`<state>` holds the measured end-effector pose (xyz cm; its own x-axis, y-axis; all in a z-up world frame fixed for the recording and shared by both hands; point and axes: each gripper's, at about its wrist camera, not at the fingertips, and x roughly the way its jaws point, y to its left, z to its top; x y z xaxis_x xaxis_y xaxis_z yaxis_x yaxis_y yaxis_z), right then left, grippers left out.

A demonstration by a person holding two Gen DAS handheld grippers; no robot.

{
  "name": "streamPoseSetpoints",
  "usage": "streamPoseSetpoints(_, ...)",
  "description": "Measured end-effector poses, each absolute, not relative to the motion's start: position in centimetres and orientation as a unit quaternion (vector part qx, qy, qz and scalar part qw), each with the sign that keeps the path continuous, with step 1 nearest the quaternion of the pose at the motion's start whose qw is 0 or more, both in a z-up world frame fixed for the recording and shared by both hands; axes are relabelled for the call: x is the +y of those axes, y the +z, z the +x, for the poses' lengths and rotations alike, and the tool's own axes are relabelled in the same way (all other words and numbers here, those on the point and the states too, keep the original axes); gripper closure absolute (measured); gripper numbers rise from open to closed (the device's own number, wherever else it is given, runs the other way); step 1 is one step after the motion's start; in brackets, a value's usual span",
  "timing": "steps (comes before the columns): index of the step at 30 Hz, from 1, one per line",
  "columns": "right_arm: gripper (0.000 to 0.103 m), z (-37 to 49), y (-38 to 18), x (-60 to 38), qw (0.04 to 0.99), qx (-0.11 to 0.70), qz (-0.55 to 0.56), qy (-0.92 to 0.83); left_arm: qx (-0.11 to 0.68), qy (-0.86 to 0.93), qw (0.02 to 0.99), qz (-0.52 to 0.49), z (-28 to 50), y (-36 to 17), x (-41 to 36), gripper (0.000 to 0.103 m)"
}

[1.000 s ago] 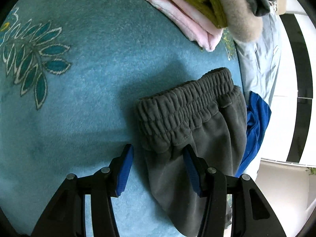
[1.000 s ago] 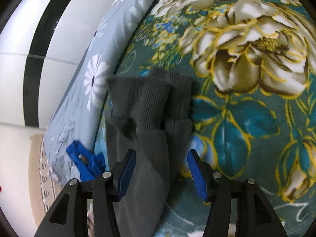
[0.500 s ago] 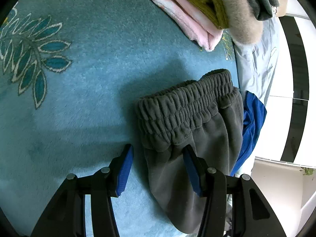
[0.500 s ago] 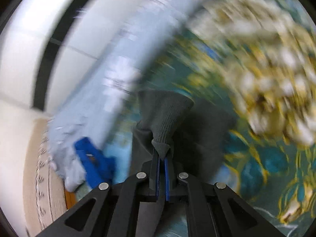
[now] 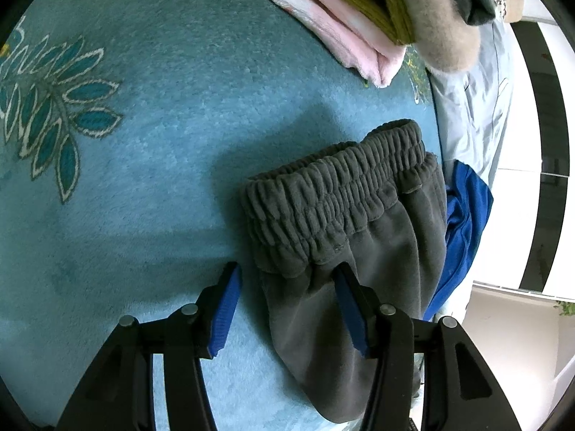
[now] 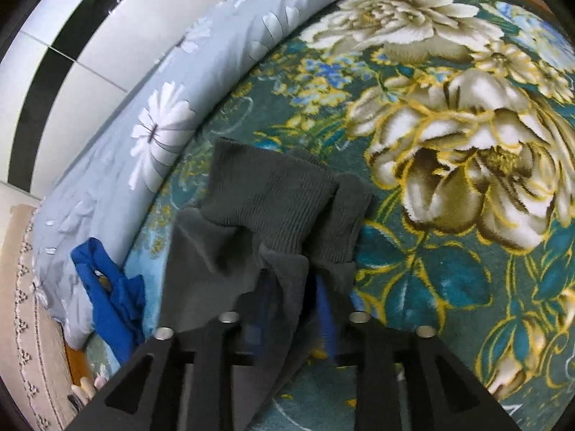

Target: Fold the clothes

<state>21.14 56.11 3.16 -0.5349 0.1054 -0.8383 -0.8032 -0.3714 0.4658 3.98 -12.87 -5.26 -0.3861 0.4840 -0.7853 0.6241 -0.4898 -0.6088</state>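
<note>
Dark grey sweatpants lie on the bed blanket. Their elastic waistband [image 5: 341, 194] shows in the left wrist view, their two ribbed cuffs [image 6: 273, 197] in the right wrist view. My left gripper [image 5: 287, 269] is open and straddles the waistband's near corner, one blue pad on the blanket and one over the cloth. My right gripper [image 6: 293, 283] sits just below the cuffs. Its jaws are opening, and a raised fold of the grey leg stands loose between the blurred pads.
A folded stack of pink, olive, beige and grey clothes [image 5: 359, 10] lies at the far edge of the teal blanket [image 5: 143, 143]. A blue garment [image 5: 463, 215] [image 6: 107, 294] is crumpled beside the pants at the bed's edge, by the daisy-print sheet [image 6: 161, 133].
Half a second ago my right gripper was shut on a pinched fold below the cuff; now its jaws stand apart and the view has rolled. The left gripper and waistband have not moved.
</note>
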Motion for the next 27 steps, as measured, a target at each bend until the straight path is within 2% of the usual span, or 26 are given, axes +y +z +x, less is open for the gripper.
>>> streamPoseSetpoints(1, 0.054, 21.2, 3.1, 56.2, 0.311, 0.465, -0.375, 0.739, 0.503, -0.662, 0.052, 0.553, 3.8, -5.3, -12.9, 0.048)
streamPoseSetpoints(5, 0.054, 21.1, 2.4, 56.7, 0.329, 0.45, -0.392, 0.732, 0.509, -0.659, 0.048, 0.552, 3.8, -5.5, -12.9, 0.048)
streamPoseSetpoints(7, 0.049, 21.4, 0.7, 57.6, 0.324, 0.496, -0.383, 0.709, 0.509, -0.659, 0.047, 0.551, 3.9, -5.5, -12.8, 0.048)
streamPoseSetpoints(10, 0.047, 22.0, -1.3, 58.4, 0.319, 0.563, -0.349, 0.677, 0.51, -0.659, 0.046, 0.551, 4.2, -5.4, -12.7, 0.048)
streamPoseSetpoints(16, 0.047, 20.9, -1.6, 58.2, 0.332, 0.558, -0.34, 0.681, 0.512, -0.66, 0.043, 0.548, 4.7, -5.4, -12.4, 0.047)
streamPoseSetpoints(18, 0.051, 20.8, -1.6, 58.1, 0.335, 0.563, -0.335, 0.677, 0.514, -0.661, 0.043, 0.545, 4.7, -5.5, -12.4, 0.047)
streamPoseSetpoints(20, 0.067, 21.0, -1.8, 57.9, 0.327, 0.582, -0.323, 0.671, 0.517, -0.659, 0.045, 0.544, 4.6, -5.5, -12.4, 0.046)
streamPoseSetpoints(22, 0.076, 21.1, -1.6, 57.7, 0.321, 0.6, -0.311, 0.663, 0.52, -0.657, 0.048, 0.543, 4.5, -5.6, -12.3, 0.046)
streamPoseSetpoints(26, 0.086, 20.9, 0.3, 56.8, 0.305, 0.586, -0.314, 0.682, 0.532, -0.651, 0.054, 0.538, 4.0, -5.5, -11.9, 0.048)
streamPoseSetpoints(27, 0.087, 20.9, 0.9, 56.6, 0.295, 0.583, -0.313, 0.689, 0.537, -0.648, 0.054, 0.537, 3.9, -5.6, -11.8, 0.055)
